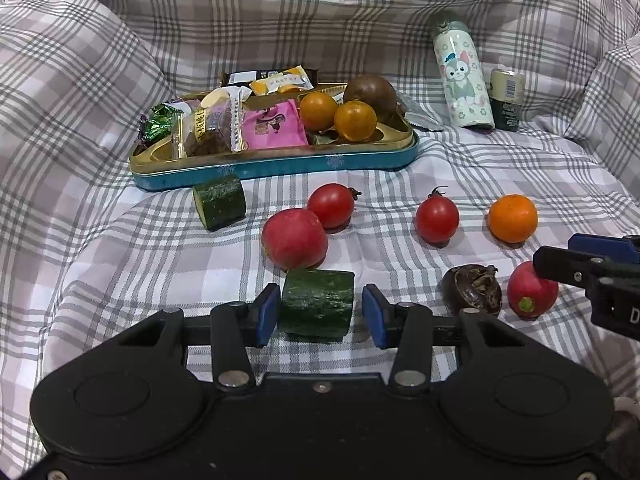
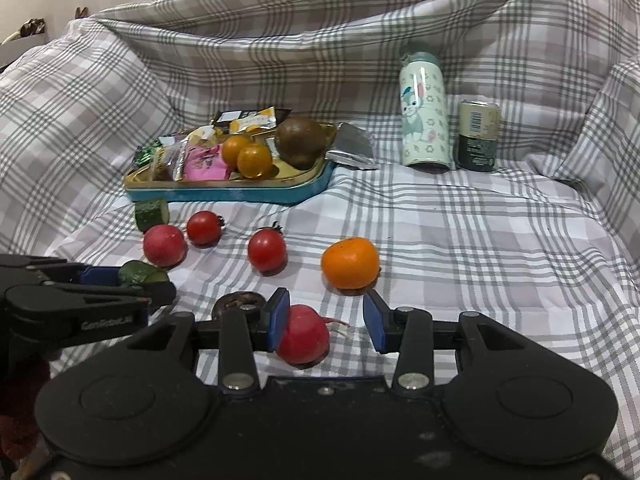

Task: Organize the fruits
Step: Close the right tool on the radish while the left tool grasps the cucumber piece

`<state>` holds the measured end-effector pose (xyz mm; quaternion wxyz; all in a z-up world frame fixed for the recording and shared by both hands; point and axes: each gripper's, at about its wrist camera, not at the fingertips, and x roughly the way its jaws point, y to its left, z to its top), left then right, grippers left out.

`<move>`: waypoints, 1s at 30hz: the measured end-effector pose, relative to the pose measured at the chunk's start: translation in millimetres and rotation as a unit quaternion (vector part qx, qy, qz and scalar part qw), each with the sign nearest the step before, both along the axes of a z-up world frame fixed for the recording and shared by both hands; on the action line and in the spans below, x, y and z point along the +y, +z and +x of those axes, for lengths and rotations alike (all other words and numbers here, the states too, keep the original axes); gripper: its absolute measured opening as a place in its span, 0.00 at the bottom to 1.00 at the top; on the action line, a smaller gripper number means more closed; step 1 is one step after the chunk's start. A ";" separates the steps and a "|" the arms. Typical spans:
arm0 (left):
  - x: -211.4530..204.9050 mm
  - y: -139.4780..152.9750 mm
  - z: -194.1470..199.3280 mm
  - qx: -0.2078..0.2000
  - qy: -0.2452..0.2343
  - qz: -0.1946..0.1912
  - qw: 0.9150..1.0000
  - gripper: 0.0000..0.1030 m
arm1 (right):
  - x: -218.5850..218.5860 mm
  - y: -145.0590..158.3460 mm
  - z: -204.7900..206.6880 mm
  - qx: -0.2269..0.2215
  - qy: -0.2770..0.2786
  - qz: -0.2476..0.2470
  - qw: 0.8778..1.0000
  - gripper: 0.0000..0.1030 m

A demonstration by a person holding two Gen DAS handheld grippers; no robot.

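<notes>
Both grippers spread, each straddling a piece on the checked bedsheet point(image 1: 460, 168).

Left gripper point(image 1: 320, 314) has its fingers apart around a cucumber chunk point(image 1: 316, 302), left pad near touching, right pad clear; the chunk lies on its side, long axis running left-right between the pads, cut ends facing them. Right gripper point(image 2: 326, 320), also spread, brackets a radish point(image 2: 302, 338), its root tail pointing right. Risks, as I judge: the round radish rolls off-centre on closing, or the chunk nudges the red fruit point(image 1: 295, 238) just behind, short of the tin tray point(image 1: 280, 164).
</notes>
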<state>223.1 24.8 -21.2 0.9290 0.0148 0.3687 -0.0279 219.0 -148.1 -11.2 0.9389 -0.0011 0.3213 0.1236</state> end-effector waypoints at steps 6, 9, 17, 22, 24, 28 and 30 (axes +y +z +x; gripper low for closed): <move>-1.8 -2.2 1.5 0.001 0.001 0.008 1.000 0.51 | 7.1 -2.1 -1.5 0.004 0.025 -0.004 1.000 0.45; -1.5 -4.1 2.5 0.004 0.002 0.009 1.000 0.51 | 11.3 -3.5 -3.5 0.005 0.039 -0.010 0.999 0.46; -0.8 -5.6 2.6 0.005 0.003 0.008 1.000 0.51 | 12.5 -5.8 -1.8 0.024 0.049 0.001 0.999 0.48; -0.2 -5.4 1.7 0.003 0.001 0.008 1.000 0.51 | 12.7 -12.8 2.8 0.069 0.063 0.008 0.996 0.48; 0.1 -5.5 1.8 0.003 0.001 0.007 1.000 0.51 | 14.8 -15.1 1.4 0.067 0.067 -0.001 0.995 0.48; 0.0 -5.6 1.5 0.003 0.002 0.006 1.000 0.51 | 17.9 -16.0 0.3 0.063 0.066 -0.008 0.996 0.48; -0.4 -5.6 1.6 0.002 0.002 0.007 1.000 0.51 | 18.1 -16.4 1.8 0.062 0.062 -0.008 0.996 0.48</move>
